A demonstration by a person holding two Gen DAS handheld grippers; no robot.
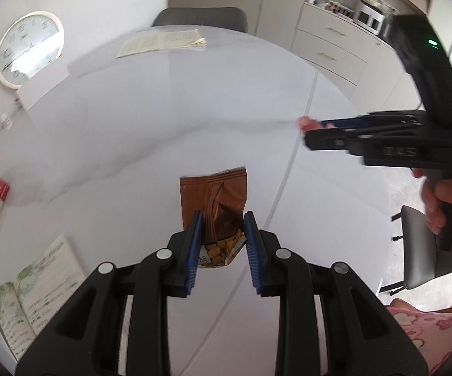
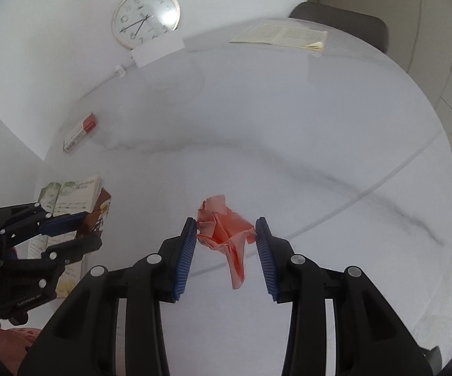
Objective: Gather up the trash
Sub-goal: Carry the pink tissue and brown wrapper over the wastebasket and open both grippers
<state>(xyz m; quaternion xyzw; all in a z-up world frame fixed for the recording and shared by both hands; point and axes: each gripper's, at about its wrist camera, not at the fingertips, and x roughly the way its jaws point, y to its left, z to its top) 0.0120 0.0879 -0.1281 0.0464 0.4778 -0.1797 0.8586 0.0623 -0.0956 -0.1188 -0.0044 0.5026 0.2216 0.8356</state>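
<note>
Wrapper [image 1: 216,216] brown, torn (left hand-held gripper [image 1: 222,219] clamps it); right [image 2: 226,228] pinches crumpled pink tissue [image 2: 226,228].

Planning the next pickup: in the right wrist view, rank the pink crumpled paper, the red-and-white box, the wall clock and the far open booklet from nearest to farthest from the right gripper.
1. Pink crumpled paper: between the jaws of the right gripper.
2. Red-and-white box: mid-table, left.
3. Far open booklet at the table's far edge and wall clock up on the wall, far left: too close to call.

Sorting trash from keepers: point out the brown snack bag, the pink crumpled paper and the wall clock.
brown snack bag [image 1: 213,194], left wrist view, upper brown panel.
pink crumpled paper [image 2: 222,225], right wrist view, crumpled middle.
wall clock [image 2: 146,17], right wrist view, dial centre.
</note>
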